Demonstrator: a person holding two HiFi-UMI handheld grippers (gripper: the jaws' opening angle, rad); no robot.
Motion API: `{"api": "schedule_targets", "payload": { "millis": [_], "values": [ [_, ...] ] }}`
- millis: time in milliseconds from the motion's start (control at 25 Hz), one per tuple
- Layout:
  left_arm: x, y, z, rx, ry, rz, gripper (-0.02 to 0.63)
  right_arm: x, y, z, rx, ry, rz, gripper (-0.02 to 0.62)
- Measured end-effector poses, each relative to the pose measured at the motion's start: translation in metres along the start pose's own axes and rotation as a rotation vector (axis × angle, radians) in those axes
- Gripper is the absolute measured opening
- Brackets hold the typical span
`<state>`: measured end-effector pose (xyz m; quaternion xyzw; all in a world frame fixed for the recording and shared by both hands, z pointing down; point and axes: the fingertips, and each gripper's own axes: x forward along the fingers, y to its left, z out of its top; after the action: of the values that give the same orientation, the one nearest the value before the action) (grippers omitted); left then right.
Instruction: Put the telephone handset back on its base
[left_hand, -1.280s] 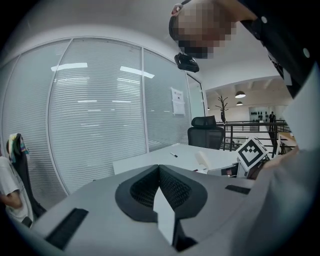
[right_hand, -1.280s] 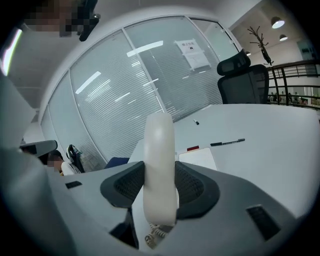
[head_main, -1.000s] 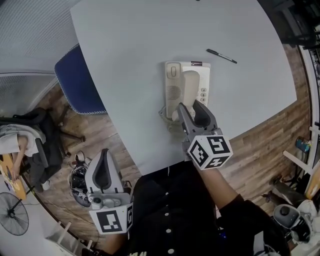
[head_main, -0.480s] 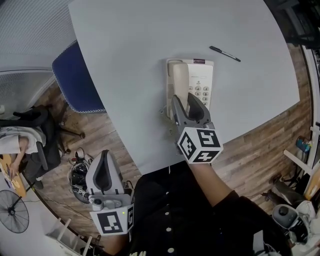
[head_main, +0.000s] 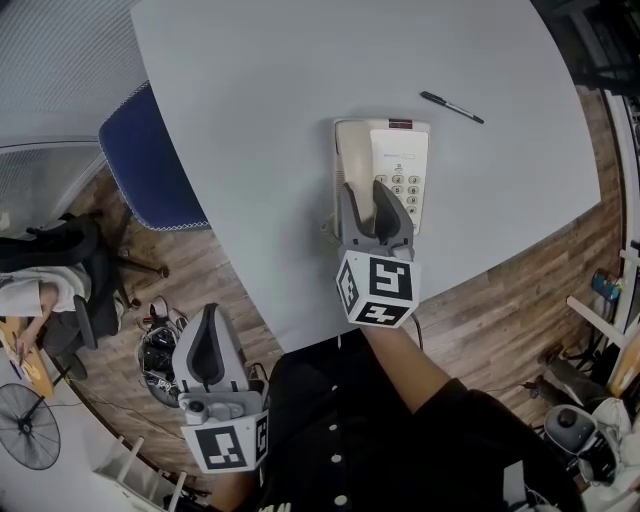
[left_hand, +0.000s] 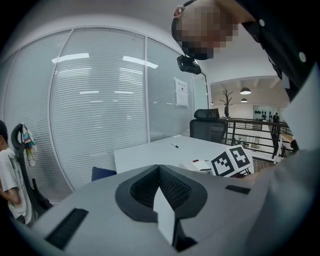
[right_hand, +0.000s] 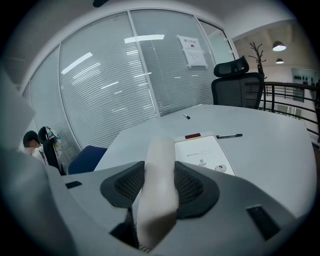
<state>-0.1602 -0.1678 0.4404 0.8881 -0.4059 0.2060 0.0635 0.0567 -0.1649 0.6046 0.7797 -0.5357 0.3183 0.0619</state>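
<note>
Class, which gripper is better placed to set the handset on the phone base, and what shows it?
Right. The right gripper grips the handset directly over the base. The left gripper is shut, empty, and held off the table, near the person's body.

the person wears a black top (head_main: 300, 405) with a row of small white buttons (head_main: 333, 427) down its front and a black sleeve (head_main: 480, 430). the left gripper (head_main: 207, 312) and right gripper (head_main: 365, 195) are pale grey shells with black ribbed pads (right_hand: 192, 186); each carries a white cube (head_main: 376, 288) printed with black square markers.
</note>
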Motion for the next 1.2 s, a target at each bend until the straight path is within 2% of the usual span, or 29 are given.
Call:
{"api": "schedule_targets", "payload": {
  "millis": [160, 440, 720, 1000, 1120, 1200],
  "values": [
    [0.001, 0.0, -0.001, -0.004, 0.006, -0.005, 0.014, 0.0, 0.004, 0.0, -0.051, -0.004, -0.039, 0.207],
    [0.004, -0.001, -0.002, -0.006, 0.012, -0.011, 0.014, 0.002, 0.019, 0.003, -0.21, -0.033, -0.153, 0.209],
    [0.006, -0.004, -0.004, -0.005, 0.015, -0.018, 0.015, 0.004, 0.016, 0.0, -0.123, -0.042, -0.163, 0.209],
    [0.005, -0.004, -0.004, -0.008, 0.017, -0.019, 0.014, 0.004, 0.017, -0.001, -0.133, -0.07, -0.163, 0.209],
    [0.005, -0.005, -0.001, -0.003, 0.009, -0.019, 0.014, 0.004, 0.017, 0.0, -0.109, -0.069, -0.129, 0.209],
    [0.004, -0.004, 0.001, -0.001, 0.005, -0.017, 0.014, 0.001, 0.019, 0.004, -0.111, -0.083, -0.072, 0.215]
  ]
}}
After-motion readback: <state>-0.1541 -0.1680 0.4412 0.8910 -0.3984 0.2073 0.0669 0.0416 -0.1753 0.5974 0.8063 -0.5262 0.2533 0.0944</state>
